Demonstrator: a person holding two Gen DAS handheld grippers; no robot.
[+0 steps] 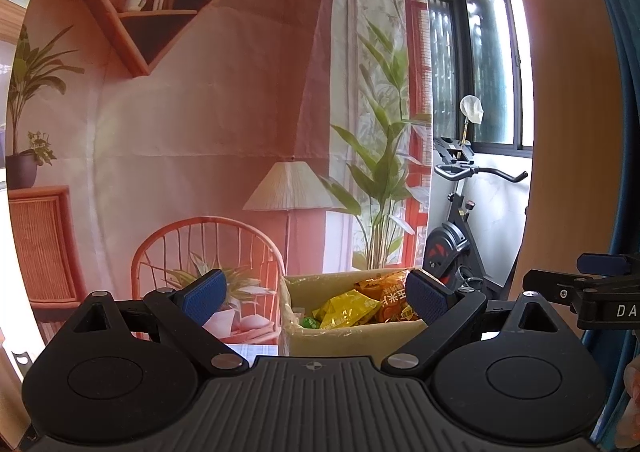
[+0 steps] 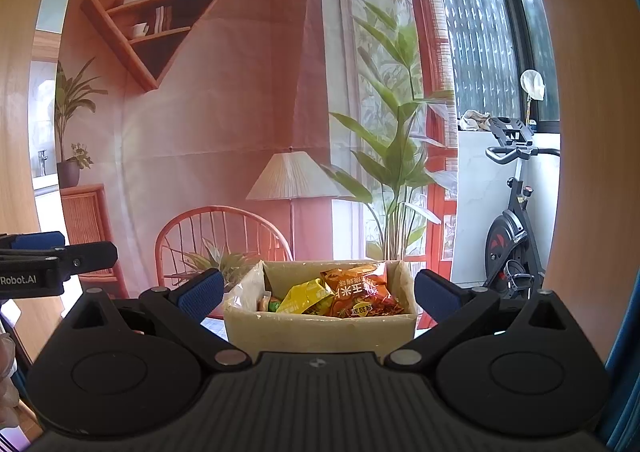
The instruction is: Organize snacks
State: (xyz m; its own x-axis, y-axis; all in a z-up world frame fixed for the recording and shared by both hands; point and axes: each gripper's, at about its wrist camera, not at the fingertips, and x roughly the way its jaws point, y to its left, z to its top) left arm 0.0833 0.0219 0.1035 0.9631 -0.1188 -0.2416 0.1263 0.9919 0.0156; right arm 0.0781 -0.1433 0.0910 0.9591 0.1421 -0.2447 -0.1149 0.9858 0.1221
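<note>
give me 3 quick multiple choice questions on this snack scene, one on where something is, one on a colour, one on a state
1. Where are the snack packs?
A. inside the box
B. on the chair
C. in the right claw

2. What colour is the pack beside the orange pack?
A. blue
B. yellow
C. white

3. How does the right claw stand?
A. shut on a pack
B. shut on nothing
C. open, holding nothing

Answers:
1. A: the orange pack and the yellow pack lie within the walls of the box.
2. B: its wrapper is plainly yellow.
3. C: the right claw has its blue pads wide apart with only air between them; the left claw stands the same way.
</note>
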